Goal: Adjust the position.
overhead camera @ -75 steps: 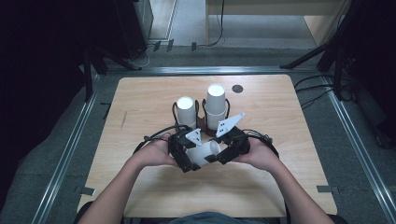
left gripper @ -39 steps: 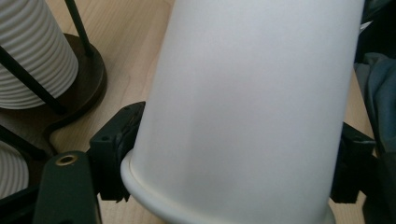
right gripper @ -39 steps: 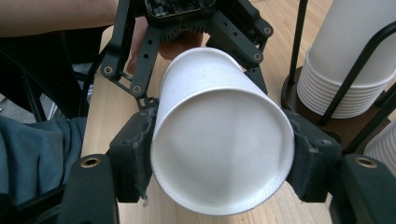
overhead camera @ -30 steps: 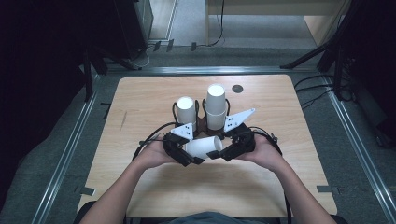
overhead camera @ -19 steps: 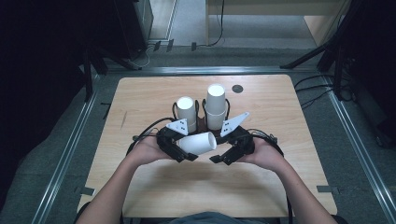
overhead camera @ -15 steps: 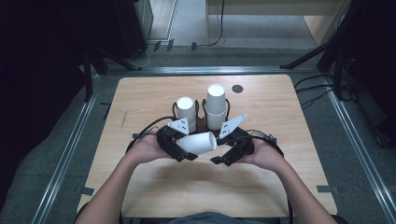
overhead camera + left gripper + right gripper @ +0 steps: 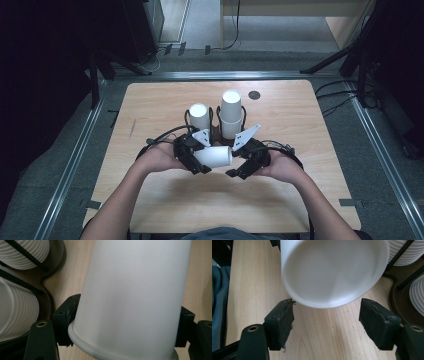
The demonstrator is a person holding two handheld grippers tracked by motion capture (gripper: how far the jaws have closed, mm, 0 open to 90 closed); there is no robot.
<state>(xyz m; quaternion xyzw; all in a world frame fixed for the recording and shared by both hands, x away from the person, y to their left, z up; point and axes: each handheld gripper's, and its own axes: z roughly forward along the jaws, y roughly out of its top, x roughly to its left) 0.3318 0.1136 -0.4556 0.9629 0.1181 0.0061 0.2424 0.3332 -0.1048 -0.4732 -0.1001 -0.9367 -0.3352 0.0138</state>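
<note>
1. Right now the left gripper [image 7: 196, 161] holds a white paper cup [image 7: 214, 156] lying sideways above the table [image 7: 150, 200], just in front of the cup holder [image 7: 216, 131]. In the left gripper view its jaws press on both sides of the cup [image 7: 130, 297] close to the rolled rim.
2. Meanwhile the right gripper [image 7: 239, 168] stands wide apart and holds nothing; in the right gripper view the cup's closed bottom end [image 7: 334, 272] faces the camera, just beyond the two jaws.
3. The step in hand looks like a handover or a two-handed turn of the cup, probably so that it can go onto one of the two stacks: the short stack [image 7: 200, 116] at the left of the holder or the tall stack [image 7: 231, 114] at its right.
4. To do it well, I would keep the left grip light, since a thin paper wall dents easily near the middle; the rim is the stiffest place to pinch.
5. Bring the right gripper squarely over the bottom end, with one jaw on each side, before closing.
6. Close slowly, and release the left gripper only once the right one clearly carries the cup.
7. Keep the cup clear of the stacks while turning it, because the holder stands just behind.
</note>
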